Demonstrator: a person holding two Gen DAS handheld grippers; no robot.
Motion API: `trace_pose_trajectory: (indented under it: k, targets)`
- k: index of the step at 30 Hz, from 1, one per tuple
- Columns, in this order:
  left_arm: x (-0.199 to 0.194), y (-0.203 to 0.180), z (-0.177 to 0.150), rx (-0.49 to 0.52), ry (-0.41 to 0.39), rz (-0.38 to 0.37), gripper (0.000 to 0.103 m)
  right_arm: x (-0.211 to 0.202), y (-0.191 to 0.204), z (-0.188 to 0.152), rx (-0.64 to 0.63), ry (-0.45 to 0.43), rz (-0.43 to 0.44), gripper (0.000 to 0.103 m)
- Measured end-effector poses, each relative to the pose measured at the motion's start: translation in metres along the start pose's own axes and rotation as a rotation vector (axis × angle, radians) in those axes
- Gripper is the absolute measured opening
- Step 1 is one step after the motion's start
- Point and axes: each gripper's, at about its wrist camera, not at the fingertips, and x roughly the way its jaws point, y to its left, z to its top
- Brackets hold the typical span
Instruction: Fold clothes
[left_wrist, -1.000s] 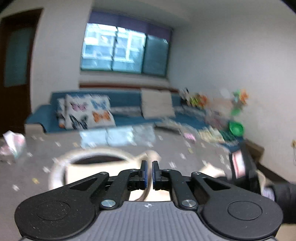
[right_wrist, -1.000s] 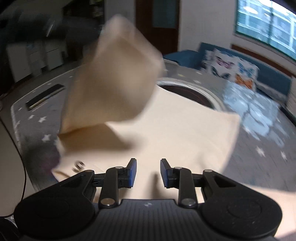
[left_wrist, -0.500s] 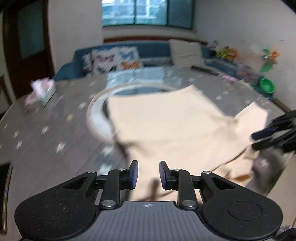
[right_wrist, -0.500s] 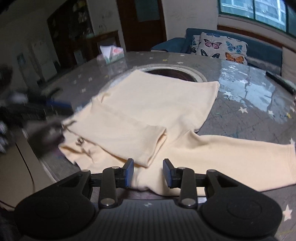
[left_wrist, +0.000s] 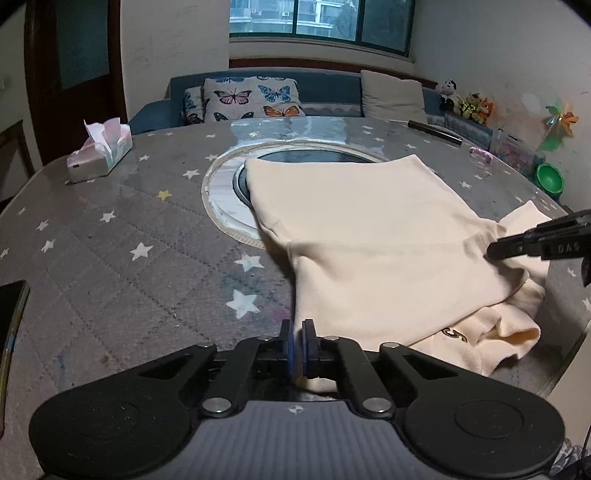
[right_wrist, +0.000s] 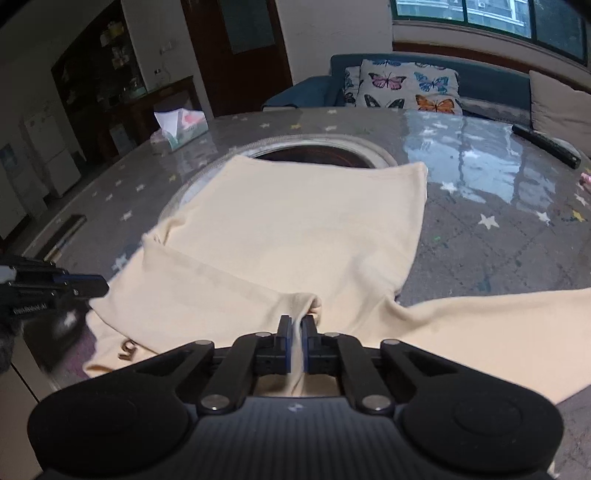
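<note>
1. Cream garment (left_wrist: 369, 236): spread on the star-patterned grey table (left_wrist: 122, 254), its far edge over the round central opening (left_wrist: 306, 157), one sleeve folded across the body.
2. Left gripper (left_wrist: 298, 332): jaws closed, pinching the garment's near left edge.
3. Right gripper (right_wrist: 297, 328): jaws closed on a fold of cloth at the sleeve's end.
4. Tissue box (left_wrist: 99, 155): far left, well apart.

Blue sofa (left_wrist: 325, 92) with butterfly cushion (left_wrist: 251, 99) under window (left_wrist: 317, 18), white walls.
</note>
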Motion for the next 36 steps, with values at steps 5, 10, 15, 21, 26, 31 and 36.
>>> trace_pose_trajectory:
  k: [5,10,15,21,26,31,36]
  targets:
    - [0.001,0.01,-0.001,-0.02,0.009,0.006,0.0,0.0,-0.002,-0.004,0.022,0.009,-0.013,0.005]
    - [-0.003,0.007,0.018,-0.066,-0.043,-0.051,0.004,0.001,-0.002,-0.005,0.018,0.011,-0.015,0.011]
    - [0.02,-0.005,0.028,-0.043,-0.019,-0.044,0.026,0.003,0.001,-0.005,-0.003,0.02,-0.003,0.017]
    - [0.028,0.003,0.026,-0.097,-0.02,-0.061,0.007,0.003,0.0,-0.007,0.003,0.023,0.003,0.017]
    - [0.014,0.016,0.023,-0.134,-0.031,-0.07,0.007,-0.001,0.003,-0.006,0.002,0.012,0.016,0.014]
    - [0.019,0.028,0.021,-0.163,0.001,-0.024,0.011,0.008,0.005,-0.008,-0.005,0.019,0.011,0.014]
    - [0.003,0.027,0.034,-0.15,-0.068,-0.005,0.008,0.0,0.008,-0.003,-0.037,-0.001,-0.025,0.015]
